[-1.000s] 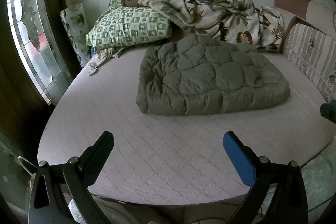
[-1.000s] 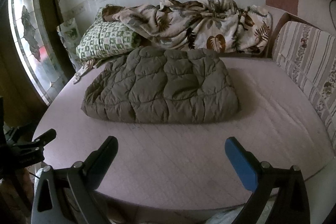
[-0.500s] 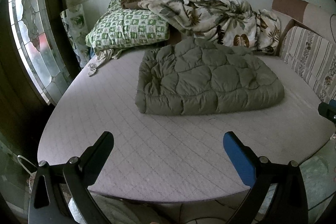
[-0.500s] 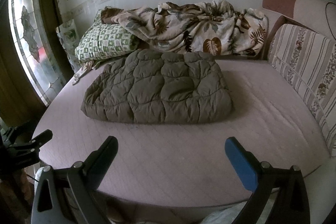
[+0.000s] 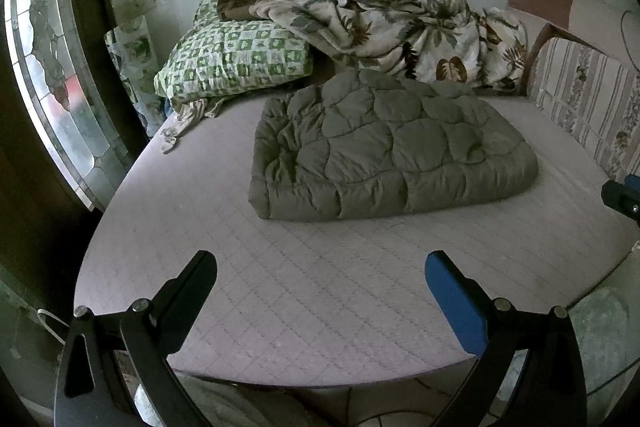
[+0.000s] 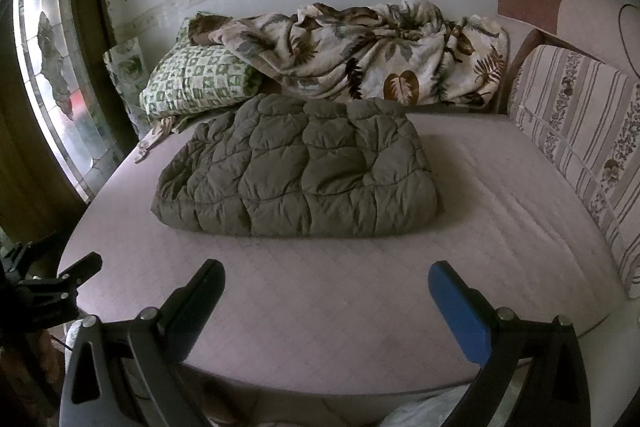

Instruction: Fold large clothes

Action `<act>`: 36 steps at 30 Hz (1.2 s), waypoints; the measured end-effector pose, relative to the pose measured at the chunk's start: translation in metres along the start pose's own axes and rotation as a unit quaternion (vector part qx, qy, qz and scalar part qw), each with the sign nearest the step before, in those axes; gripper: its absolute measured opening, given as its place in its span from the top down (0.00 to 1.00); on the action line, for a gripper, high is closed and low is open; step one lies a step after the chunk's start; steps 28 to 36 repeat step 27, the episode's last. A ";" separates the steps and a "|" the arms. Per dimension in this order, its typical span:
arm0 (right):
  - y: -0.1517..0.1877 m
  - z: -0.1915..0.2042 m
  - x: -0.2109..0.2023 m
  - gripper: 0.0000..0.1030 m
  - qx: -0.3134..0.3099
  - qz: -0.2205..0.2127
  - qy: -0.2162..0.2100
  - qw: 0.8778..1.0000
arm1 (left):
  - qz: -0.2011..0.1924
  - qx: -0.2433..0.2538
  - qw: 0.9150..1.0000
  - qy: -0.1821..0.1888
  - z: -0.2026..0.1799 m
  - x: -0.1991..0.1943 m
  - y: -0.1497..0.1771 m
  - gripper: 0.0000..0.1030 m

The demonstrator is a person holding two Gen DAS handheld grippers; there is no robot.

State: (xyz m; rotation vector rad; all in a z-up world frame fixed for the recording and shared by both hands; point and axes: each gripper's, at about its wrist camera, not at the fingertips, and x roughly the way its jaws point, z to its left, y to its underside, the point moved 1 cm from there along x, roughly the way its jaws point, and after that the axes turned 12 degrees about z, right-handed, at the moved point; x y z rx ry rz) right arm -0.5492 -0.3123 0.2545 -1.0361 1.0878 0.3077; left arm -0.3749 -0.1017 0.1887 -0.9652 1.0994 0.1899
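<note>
An olive quilted comforter (image 5: 390, 147) lies folded into a thick rectangle on the mattress (image 5: 320, 287), just in front of the leaf-print blanket (image 5: 400, 27) and beside the green checked pillow (image 5: 236, 61). Both grippers hang over the mattress's near edge, well short of the comforter: left gripper (image 5: 320, 283) spread wide and empty, right gripper (image 6: 326, 287) likewise (one black finger, one blue).

The puffy olive quilted comforter (image 6: 296, 171) looked matt cloth; the pale pink stitched mattress (image 6: 360, 299), lower frame, looked soft and dull.
</note>
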 end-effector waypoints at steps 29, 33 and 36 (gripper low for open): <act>-0.010 -0.005 0.037 0.00 0.021 0.034 0.003 0.999 | 0.015 -0.002 1.000 0.019 0.000 0.025 -0.015 0.00; -0.010 -0.005 0.037 0.00 0.021 0.034 0.003 0.999 | 0.015 -0.002 1.000 0.019 0.000 0.025 -0.015 0.00; -0.010 -0.005 0.037 0.00 0.021 0.034 0.003 0.999 | 0.015 -0.002 1.000 0.019 0.000 0.025 -0.015 0.00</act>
